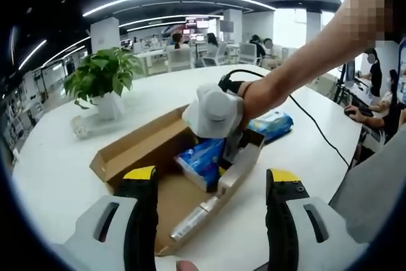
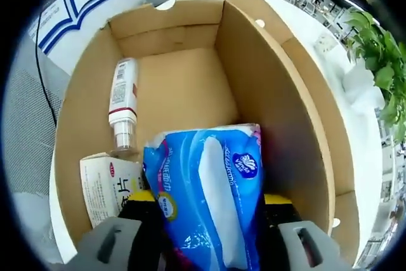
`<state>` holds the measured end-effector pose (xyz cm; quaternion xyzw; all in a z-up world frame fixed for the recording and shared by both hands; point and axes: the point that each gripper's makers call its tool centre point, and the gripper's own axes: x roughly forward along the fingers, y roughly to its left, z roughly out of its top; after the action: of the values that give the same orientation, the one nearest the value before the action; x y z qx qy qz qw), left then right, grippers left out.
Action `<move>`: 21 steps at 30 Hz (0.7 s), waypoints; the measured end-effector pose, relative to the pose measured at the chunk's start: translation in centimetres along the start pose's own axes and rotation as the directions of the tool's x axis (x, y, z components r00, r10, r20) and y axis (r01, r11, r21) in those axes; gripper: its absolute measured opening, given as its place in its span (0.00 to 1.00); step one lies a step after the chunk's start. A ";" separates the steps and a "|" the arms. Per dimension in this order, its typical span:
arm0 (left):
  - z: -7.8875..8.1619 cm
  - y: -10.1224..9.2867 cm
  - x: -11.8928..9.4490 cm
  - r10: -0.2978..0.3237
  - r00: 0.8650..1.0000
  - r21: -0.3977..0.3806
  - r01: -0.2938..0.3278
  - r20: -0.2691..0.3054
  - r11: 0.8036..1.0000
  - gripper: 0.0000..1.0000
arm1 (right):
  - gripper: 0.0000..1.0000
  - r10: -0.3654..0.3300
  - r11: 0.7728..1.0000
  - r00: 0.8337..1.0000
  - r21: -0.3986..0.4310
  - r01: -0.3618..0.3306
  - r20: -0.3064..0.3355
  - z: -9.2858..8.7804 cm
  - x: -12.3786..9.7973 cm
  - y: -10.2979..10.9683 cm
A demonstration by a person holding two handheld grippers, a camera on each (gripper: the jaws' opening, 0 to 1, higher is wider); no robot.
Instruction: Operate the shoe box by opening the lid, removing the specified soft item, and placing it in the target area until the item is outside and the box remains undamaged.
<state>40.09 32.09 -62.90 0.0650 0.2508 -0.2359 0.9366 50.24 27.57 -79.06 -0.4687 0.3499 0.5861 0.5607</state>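
An open cardboard shoe box (image 1: 136, 147) lies on the white table, its lid folded back. Inside it is a soft blue tissue pack (image 1: 202, 160). A person's arm reaches in from the right with my right gripper (image 1: 227, 152) down on the pack. In the right gripper view the tissue pack (image 2: 209, 201) sits squeezed between the yellow-tipped jaws of my right gripper (image 2: 210, 197), inside the box (image 2: 279, 87). My left gripper (image 1: 211, 177) hovers in front of the box, open and holding nothing.
A white bottle (image 2: 122, 109) and a small white carton (image 2: 106, 187) lie in the box beside the pack. Another blue pack (image 1: 271, 124) rests on the table behind the box. A potted plant (image 1: 104, 77) stands at the far left, and a black cable (image 1: 317, 128) crosses the table.
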 end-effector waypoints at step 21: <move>-0.1 -0.3 0.2 -0.017 1.000 -0.004 0.017 -0.006 1.000 0.66 | 0.34 -0.110 0.991 0.990 0.083 0.103 0.089 2.0 -3.2 -0.2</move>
<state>40.02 31.77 -63.09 0.0619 0.2548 -0.2429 0.9339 49.90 28.43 -75.42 -0.4366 0.3202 0.5624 0.6249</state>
